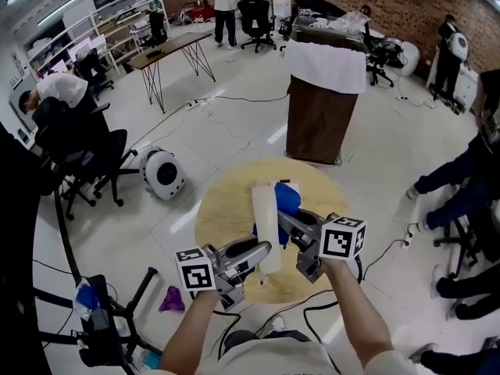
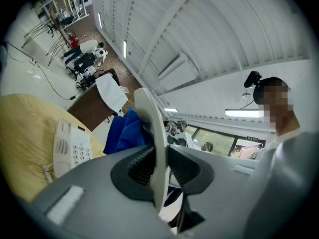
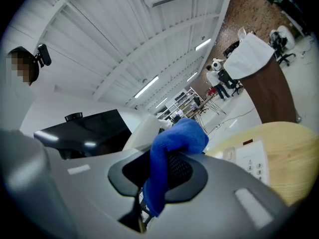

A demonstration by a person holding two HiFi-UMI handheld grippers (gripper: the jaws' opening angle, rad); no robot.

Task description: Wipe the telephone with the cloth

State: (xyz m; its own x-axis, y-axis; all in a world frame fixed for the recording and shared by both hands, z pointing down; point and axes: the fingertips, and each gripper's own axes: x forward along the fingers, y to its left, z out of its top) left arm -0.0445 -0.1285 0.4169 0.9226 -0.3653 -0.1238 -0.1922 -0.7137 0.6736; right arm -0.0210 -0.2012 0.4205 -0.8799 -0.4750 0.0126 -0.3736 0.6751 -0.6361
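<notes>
Left fingers clamp one handset; right fingers pinch one cloth; one telephone base on table.

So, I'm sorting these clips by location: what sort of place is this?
Likely a lab or open-plan workshop: a brick wall, metal shelving, wheeled office chairs, and cables trailing across the tiled floor.

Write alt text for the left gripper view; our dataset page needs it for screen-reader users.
The left gripper grips a white telephone handset edge-on, standing up the middle of the frame. A blue cloth bunches beside it; the keypad base lies on a tan table at left.
</notes>
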